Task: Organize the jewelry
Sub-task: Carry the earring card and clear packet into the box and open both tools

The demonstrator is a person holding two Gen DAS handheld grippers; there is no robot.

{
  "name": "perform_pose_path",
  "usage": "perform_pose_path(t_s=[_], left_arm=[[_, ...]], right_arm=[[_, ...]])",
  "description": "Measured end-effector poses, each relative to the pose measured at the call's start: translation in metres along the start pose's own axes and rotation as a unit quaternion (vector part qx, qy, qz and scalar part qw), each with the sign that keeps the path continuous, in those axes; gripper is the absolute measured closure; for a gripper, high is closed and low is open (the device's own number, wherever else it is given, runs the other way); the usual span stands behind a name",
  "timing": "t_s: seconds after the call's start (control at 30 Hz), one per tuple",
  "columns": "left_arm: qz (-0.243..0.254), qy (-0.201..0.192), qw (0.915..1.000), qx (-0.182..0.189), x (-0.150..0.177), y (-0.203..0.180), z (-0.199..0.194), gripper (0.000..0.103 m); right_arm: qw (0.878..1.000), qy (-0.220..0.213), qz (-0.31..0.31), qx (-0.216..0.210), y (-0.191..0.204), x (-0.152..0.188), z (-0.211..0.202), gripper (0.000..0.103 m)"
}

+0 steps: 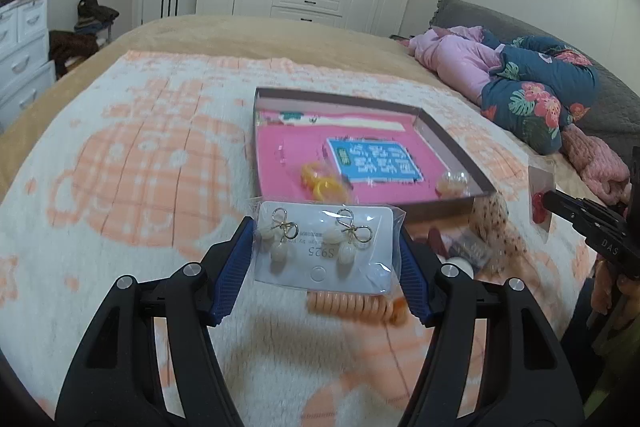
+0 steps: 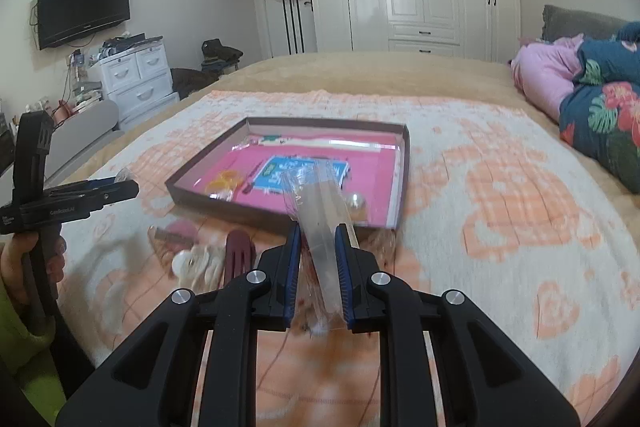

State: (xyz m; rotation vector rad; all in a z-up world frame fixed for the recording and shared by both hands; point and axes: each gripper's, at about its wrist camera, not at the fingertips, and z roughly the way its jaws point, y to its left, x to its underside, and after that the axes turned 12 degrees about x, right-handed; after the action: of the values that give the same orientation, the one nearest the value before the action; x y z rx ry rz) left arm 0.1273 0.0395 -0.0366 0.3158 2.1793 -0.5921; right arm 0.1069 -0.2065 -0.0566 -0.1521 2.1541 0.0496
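Note:
My left gripper (image 1: pixel 324 227) is shut on a white earring card (image 1: pixel 324 247) in a clear sleeve, with two gold bow earrings, held just short of the box. The shallow box (image 1: pixel 452 143) with a pink floor holds yellow rings (image 1: pixel 320 183), a blue card (image 1: pixel 372 159) and a bead piece (image 1: pixel 452 183). My right gripper (image 2: pixel 318 227) is shut on a clear packet (image 2: pixel 320 211), seen edge-on, at the box's (image 2: pixel 208 155) near edge. The packet shows red pieces (image 1: pixel 540 207) in the left wrist view.
Loose items lie on the blanket before the box: an orange coil hair tie (image 1: pixel 356 307), a dark red hair clip (image 2: pixel 240 255), pale pieces (image 2: pixel 200 263) and a spotted pouch (image 1: pixel 492 223). Pink and floral bedding (image 1: pixel 520 79) is piled at the right.

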Motion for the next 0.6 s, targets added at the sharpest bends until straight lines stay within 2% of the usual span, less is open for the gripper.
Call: perform_pose_path(t_s=[0.3,0.6], left_arm=[[0.013,-0.016,0.9998,0.003,-0.033,-0.014,0.022,0.046],[0.023,-0.014,0.9996,0.009,-0.058,-0.022,0.051,0.046]], right_arm=[[1.0,-0.021,0.002,0.006,0.0,-0.031,0.019,0.086],[0.999,-0.035,0.006,0.008,-0.006,-0.06,0.043,0.086]])
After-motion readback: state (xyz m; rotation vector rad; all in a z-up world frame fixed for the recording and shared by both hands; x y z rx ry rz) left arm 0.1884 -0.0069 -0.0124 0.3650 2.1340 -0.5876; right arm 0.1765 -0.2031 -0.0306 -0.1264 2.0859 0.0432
